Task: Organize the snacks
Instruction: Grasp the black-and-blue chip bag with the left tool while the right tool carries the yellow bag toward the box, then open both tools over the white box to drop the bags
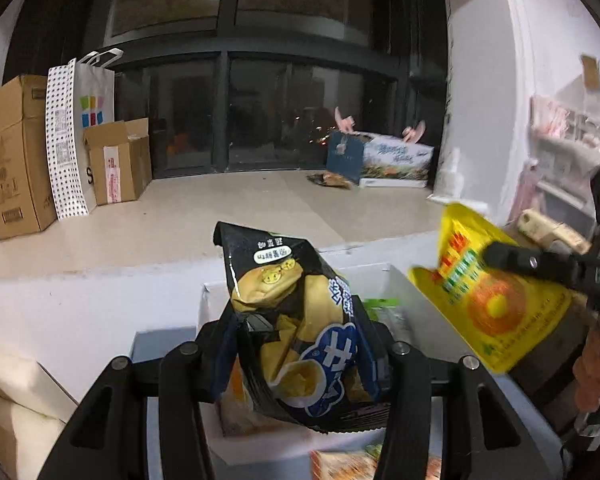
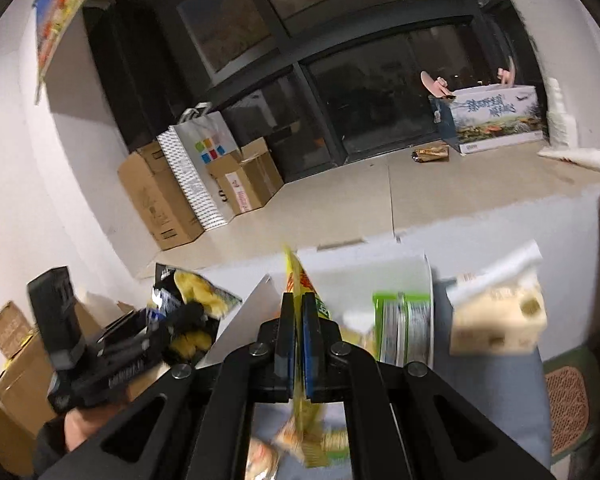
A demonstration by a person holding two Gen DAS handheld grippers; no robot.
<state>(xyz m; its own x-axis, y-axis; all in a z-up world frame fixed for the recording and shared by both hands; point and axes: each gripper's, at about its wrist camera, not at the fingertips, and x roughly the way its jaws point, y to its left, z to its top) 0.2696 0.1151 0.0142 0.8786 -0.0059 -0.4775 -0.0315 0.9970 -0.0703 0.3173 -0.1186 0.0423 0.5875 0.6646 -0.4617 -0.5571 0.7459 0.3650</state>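
My left gripper (image 1: 304,344) is shut on a black snack bag (image 1: 296,320) with yellow pastries printed on it and holds it above a white storage box (image 1: 210,308). It also shows in the right wrist view (image 2: 188,304) at the left. My right gripper (image 2: 298,320) is shut on a yellow snack bag (image 2: 300,284), seen edge-on. In the left wrist view the yellow bag (image 1: 496,296) hangs at the right, held over the box. A green and silver packet (image 2: 404,320) lies inside the white box (image 2: 380,264).
A beige carton (image 2: 500,316) stands right of the box. Cardboard boxes (image 1: 16,156) and a paper bag (image 1: 88,120) lean by the dark window at the left. A printed box (image 1: 396,160) sits on the floor at the back right. More snack packets (image 1: 348,464) lie below.
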